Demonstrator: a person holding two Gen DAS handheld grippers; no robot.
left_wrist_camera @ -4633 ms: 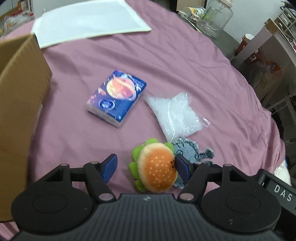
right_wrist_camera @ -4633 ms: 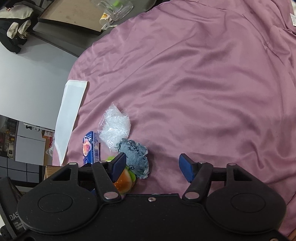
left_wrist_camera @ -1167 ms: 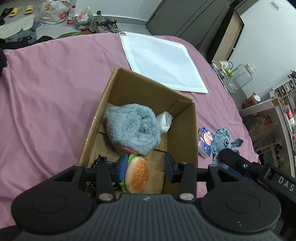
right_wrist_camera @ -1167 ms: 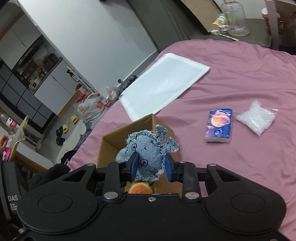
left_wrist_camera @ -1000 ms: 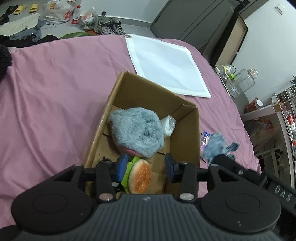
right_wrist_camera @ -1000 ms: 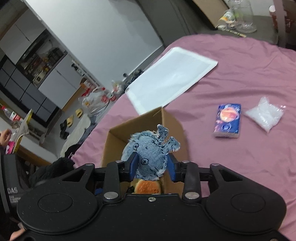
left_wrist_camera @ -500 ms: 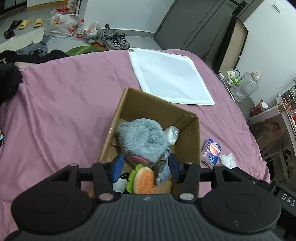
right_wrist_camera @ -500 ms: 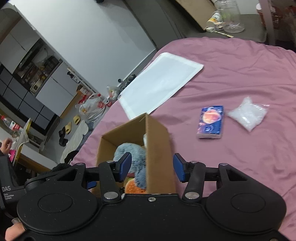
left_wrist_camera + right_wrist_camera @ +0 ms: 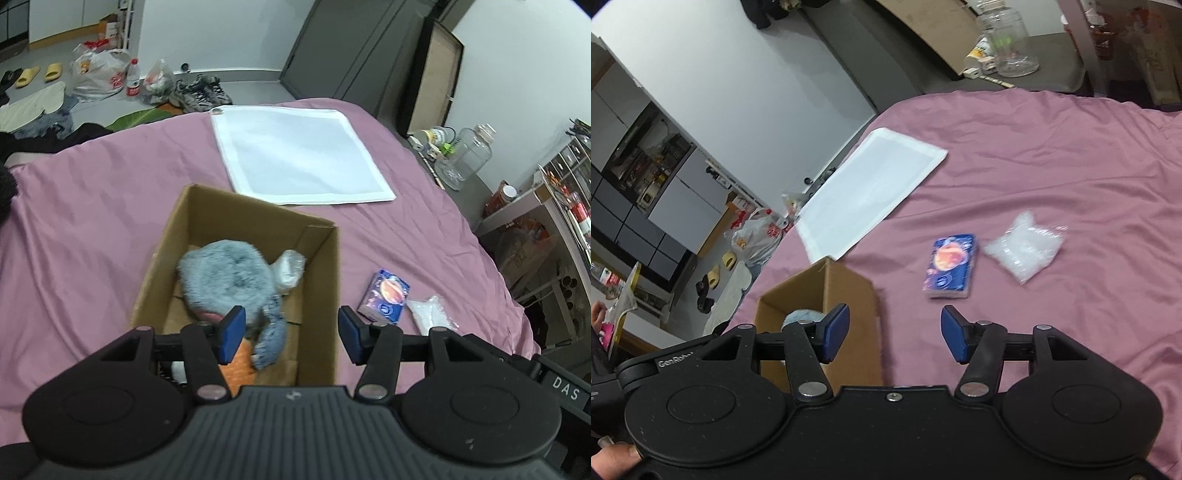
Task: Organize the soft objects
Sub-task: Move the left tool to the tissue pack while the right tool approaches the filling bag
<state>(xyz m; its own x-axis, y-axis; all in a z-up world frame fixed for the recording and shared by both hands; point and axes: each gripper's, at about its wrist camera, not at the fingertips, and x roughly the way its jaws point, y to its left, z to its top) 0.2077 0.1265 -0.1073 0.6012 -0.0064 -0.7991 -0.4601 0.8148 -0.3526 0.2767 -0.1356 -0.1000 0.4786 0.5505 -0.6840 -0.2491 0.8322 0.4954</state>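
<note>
Left wrist view: left gripper point(image 9: 288, 334) spread wide and holding nothing, hovering over the near end of the cardboard box point(image 9: 325, 280) on the pink bedsheet point(image 9: 74, 221). Inside the box: a grey furry plush point(image 9: 225, 275) filling the middle, a crumpled clear plastic bag point(image 9: 290, 267) against the far right corner, a denim plush point(image 9: 271, 341) slumped at the near side, an orange burger toy point(image 9: 238, 365) partly hidden behind the left finger. Outside, just right of the box wall: a blue tissue pack point(image 9: 384, 301) with a planet print, and close beside it a clear bag of white filling point(image 9: 430, 314). Farther up the bed, a flat white cloth point(image 9: 299, 155), well apart from the box.

Right wrist view: right gripper point(image 9: 894, 339) likewise wide apart and empty, raised above the bed near the box's point(image 9: 849, 295) outer wall. Tissue pack point(image 9: 951, 266) and bag of filling point(image 9: 1025, 251) lying side by side on the sheet ahead, near each other but apart, nothing on top of either. A fingertip of the person's hand point(image 9: 613, 456) just visible at the lower left edge.

Step in hand, by judgement: between placements, both plush toys already in the box, two soft items left outside. Next move probably calls for swinging a gripper over to the tissue pack or the bag, coming down with jaws straddling it, closing gently. Bag likely slippery and shapeless, so a pinch on a gathered fold rather than across the bulk.
</note>
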